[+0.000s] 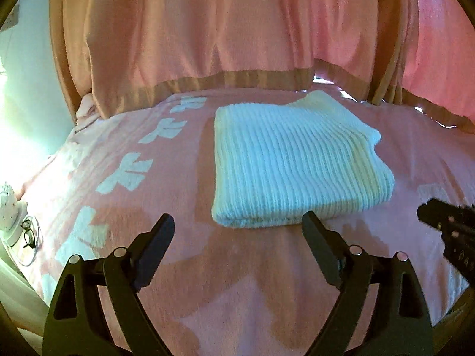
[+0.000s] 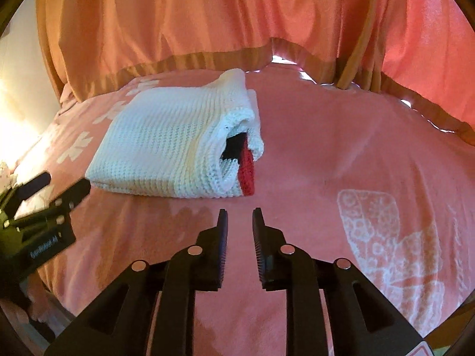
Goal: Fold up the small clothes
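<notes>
A white ribbed knit garment (image 1: 294, 160) lies folded into a thick rectangle on the pink blanket (image 1: 166, 252). In the right wrist view the same garment (image 2: 166, 145) shows a red and black part poking from its open right end. My left gripper (image 1: 239, 222) stands wide open just in front of the garment's near edge, nothing between its fingers. My right gripper (image 2: 240, 216) hovers over bare blanket short of the garment's right corner, its jaws a narrow gap apart and holding nothing. Each gripper also shows in the other's view: the right gripper (image 1: 445, 222), the left gripper (image 2: 65, 187).
A pink curtain (image 1: 207, 29) with a tan hem hangs along the far edge of the bed. White bow patterns (image 2: 392, 237) mark the blanket. At the left edge, off the bed, lie a pair of glasses (image 1: 28, 233) and a white object (image 1: 7, 204).
</notes>
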